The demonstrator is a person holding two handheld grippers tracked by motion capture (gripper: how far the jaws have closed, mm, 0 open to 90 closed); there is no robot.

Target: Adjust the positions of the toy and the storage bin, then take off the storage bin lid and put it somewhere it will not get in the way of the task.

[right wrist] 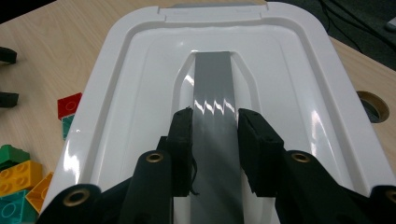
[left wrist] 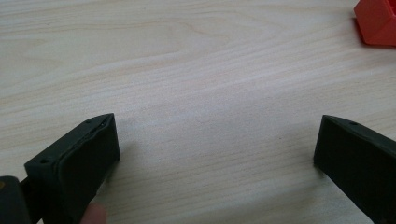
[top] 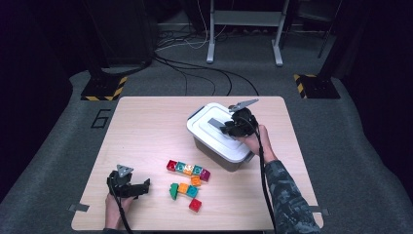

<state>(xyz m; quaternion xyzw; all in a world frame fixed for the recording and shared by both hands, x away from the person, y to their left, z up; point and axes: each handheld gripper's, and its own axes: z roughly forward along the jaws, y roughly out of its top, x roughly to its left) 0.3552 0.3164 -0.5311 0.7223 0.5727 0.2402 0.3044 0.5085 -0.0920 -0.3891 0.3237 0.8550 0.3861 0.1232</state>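
A grey box (top: 214, 148) with a white lid (top: 204, 127) stands right of the table's centre. My right gripper (top: 228, 127) reaches over it from the right. In the right gripper view the gripper (right wrist: 215, 119) is shut on the lid's grey handle strip (right wrist: 212, 77), one pad on each side, over the white lid (right wrist: 299, 70). My left gripper (top: 145, 187) rests near the front left of the table, open, its jaws (left wrist: 217, 135) wide apart over bare wood with nothing between them.
A cluster of coloured bricks (top: 187, 178) lies in front of the box, also seen as bricks (right wrist: 18, 182) and a red brick (left wrist: 376, 21). A round hole (right wrist: 373, 105) sits in the tabletop beyond the box. Cables and stand bases lie on the floor behind.
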